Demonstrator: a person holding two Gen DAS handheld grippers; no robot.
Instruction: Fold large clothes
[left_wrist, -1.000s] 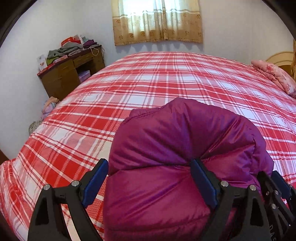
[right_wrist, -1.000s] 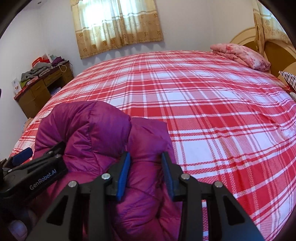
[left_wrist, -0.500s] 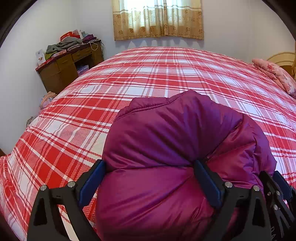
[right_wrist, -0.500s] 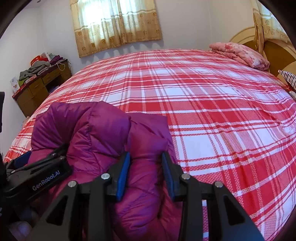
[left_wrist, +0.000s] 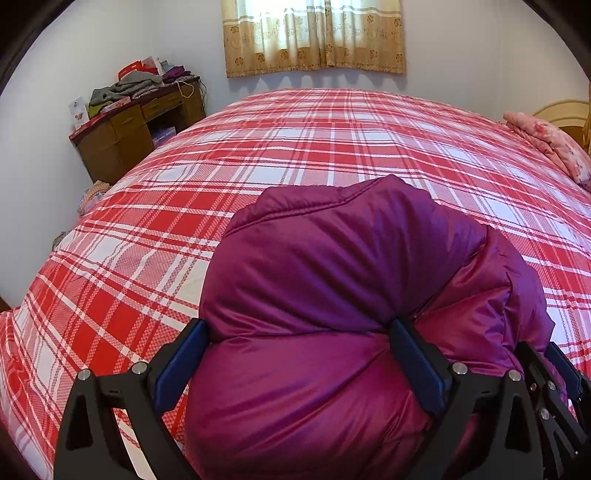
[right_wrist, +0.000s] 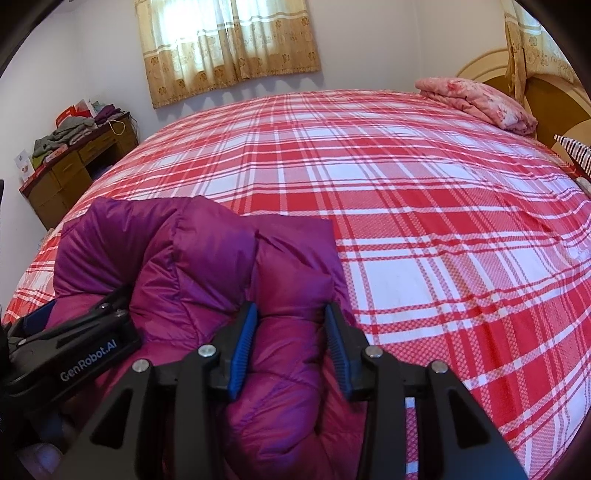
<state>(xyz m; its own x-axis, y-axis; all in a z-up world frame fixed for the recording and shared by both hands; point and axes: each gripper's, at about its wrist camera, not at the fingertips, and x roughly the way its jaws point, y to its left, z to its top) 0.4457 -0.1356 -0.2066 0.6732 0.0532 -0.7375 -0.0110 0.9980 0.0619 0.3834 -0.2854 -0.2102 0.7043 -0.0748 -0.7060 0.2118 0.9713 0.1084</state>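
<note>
Left wrist view shows the purple down jacket (left_wrist: 332, 295) bundled thick between your left tongs (left_wrist: 295, 354), which stand wide and press a fat roll of padding from both sides. In the right wrist view your right tongs (right_wrist: 290, 343) stand narrower and pinch a smaller fold of the same jacket (right_wrist: 207, 266).

The jacket sits at the near edge of the bed (left_wrist: 332, 140), at 6 o'clock in both views; whether it lies on the cover or hangs just above it, I cannot tell.

As I judge it, the folding is far along: the garment is already doubled into a compact bundle with one layer over another, and no sleeve shows loose. What is left is probably to lay it down flat and let go.

Its long axis seems to run from 9 to 3 o'clock across the tongs, with a stitched hem edge pointing to 12 o'clock, toward the curtain (left_wrist: 314, 37).

A bench (left_wrist: 125, 136) with piled clothes is at 10 o'clock, and a pink pillow (right_wrist: 476, 101) at 2 o'clock.
</note>
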